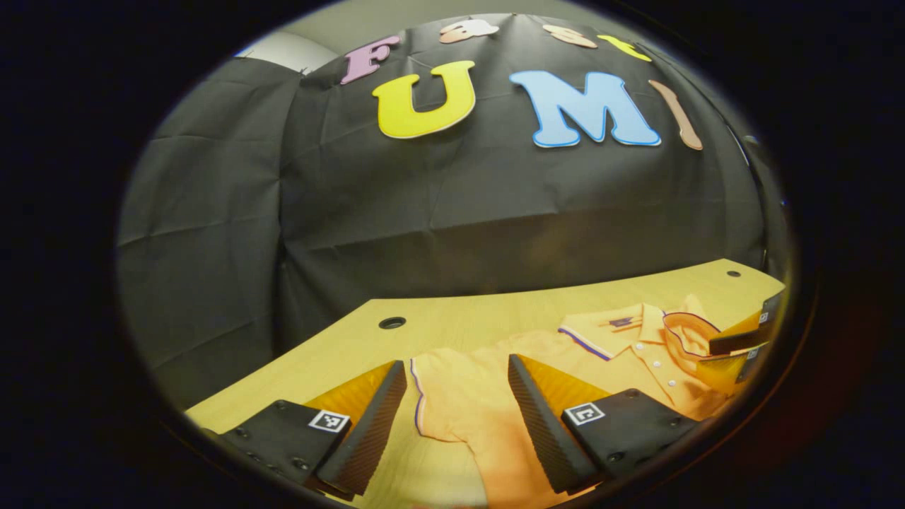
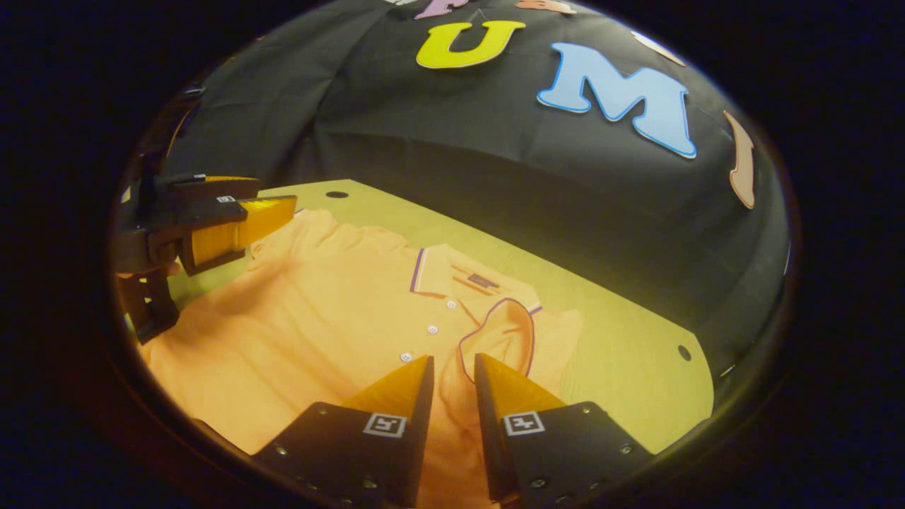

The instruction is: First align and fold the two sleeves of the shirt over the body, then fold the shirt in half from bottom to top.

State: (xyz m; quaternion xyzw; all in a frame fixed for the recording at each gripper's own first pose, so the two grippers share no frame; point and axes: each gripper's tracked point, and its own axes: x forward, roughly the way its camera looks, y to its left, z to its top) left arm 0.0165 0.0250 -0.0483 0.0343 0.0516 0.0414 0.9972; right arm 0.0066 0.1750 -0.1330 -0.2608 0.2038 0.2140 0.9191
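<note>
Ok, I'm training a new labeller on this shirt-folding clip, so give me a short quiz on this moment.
1. True or false: the fingers of the left gripper stand wide apart.
2. The shirt lies on: A) a table, B) a floor, C) a chair.
3. Fill in: the sleeve curled up beside the collar lies just ahead of the ___ gripper.
Key: 1 true; 2 A; 3 right, meaning the right gripper.
</note>
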